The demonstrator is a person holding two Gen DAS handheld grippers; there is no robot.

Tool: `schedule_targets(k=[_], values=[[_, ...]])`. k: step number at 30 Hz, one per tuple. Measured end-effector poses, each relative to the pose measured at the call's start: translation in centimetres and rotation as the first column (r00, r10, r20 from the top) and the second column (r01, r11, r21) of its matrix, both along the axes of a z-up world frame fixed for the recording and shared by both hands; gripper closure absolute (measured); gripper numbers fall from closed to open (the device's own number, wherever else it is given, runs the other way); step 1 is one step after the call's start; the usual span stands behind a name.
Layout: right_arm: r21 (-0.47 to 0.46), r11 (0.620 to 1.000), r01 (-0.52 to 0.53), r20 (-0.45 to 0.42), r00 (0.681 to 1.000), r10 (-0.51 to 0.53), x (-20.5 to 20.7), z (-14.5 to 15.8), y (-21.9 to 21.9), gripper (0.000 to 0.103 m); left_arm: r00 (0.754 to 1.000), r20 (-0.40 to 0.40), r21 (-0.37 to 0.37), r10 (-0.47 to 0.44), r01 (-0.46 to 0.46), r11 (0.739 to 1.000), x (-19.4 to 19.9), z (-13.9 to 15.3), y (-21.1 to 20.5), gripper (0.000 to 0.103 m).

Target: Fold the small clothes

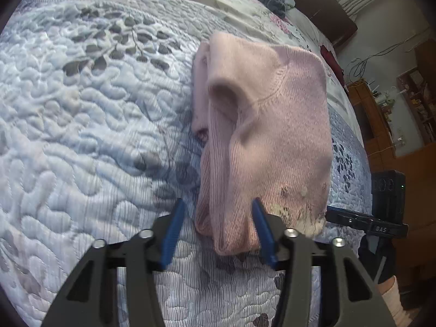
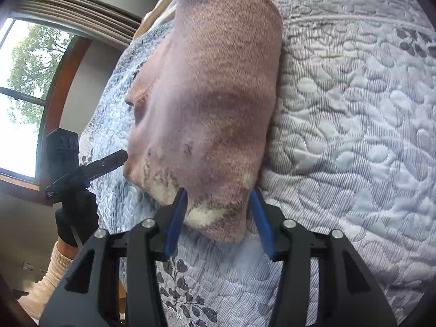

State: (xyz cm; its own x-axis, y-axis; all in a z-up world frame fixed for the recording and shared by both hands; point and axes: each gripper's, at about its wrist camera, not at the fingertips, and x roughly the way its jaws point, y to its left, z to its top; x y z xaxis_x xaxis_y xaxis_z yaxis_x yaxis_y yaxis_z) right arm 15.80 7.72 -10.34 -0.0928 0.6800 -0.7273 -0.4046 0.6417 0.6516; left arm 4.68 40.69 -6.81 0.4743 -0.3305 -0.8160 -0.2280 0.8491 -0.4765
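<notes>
Left wrist view, from left to right: one pale blue quilt (image 1: 90,125) with grey leaf prints fills most of the frame, and on it lies one pink knit sweater (image 1: 275,125), folded into a thick bundle with its neck opening showing. The left gripper (image 1: 218,204) sits at the near edge of the bundle. Its two blue fingers (image 1: 174,231) stand apart, one on each side of a hanging fold of the knit, and they are not pressed on it. Further right, the second tool's black body (image 1: 387,190) reaches in at the sweater's near right corner, where the knit carries a dark and cream pattern. Beyond it stands wooden furniture (image 1: 381,125) along the wall.

Right wrist view, left to right: one window (image 2: 24,95) with trees outside, then one hand (image 2: 77,218) in a black glove with a cream cuff below it, holding the other tool, whose tip (image 2: 114,159) touches the sweater's left edge. The same sweater (image 2: 207,87) lies lengthwise on the quilt (image 2: 354,109). The right gripper (image 2: 219,196) is at the near patterned edge, its two fingers (image 2: 261,231) spread wide with the hem between them, unclamped.
</notes>
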Motion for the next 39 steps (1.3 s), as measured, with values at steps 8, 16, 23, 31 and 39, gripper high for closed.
schedule_targets(k=[8,16,23,31,39], values=[[0.096,0.991,0.094,-0.025,0.995,-0.092,4.3,0.6,-0.8,0.043,1.000,0.006,-0.084,-0.003,0.003,0.996,6.4,-0.4,1.4,0.032],[0.140,0.984,0.108,-0.064,0.993,-0.100,7.0,-1.1,0.7,0.037,1.000,-0.014,-0.230,0.007,-0.010,0.973,9.9,-4.3,1.8,0.029],[0.186,0.973,0.136,-0.136,0.984,-0.112,8.8,-4.2,2.2,0.016,0.998,0.033,-0.264,-0.056,0.063,0.962,10.3,-5.0,0.3,0.028],[0.229,0.964,0.136,-0.195,0.976,-0.092,10.2,-5.7,5.7,0.013,0.994,0.027,-0.217,-0.107,0.110,0.970,12.3,-5.0,-1.9,0.023],[0.248,0.962,0.115,-0.115,0.989,-0.089,9.0,-2.3,5.4,0.051,0.995,0.083,-0.411,-0.060,0.089,0.907,12.2,-5.3,-2.5,0.052]])
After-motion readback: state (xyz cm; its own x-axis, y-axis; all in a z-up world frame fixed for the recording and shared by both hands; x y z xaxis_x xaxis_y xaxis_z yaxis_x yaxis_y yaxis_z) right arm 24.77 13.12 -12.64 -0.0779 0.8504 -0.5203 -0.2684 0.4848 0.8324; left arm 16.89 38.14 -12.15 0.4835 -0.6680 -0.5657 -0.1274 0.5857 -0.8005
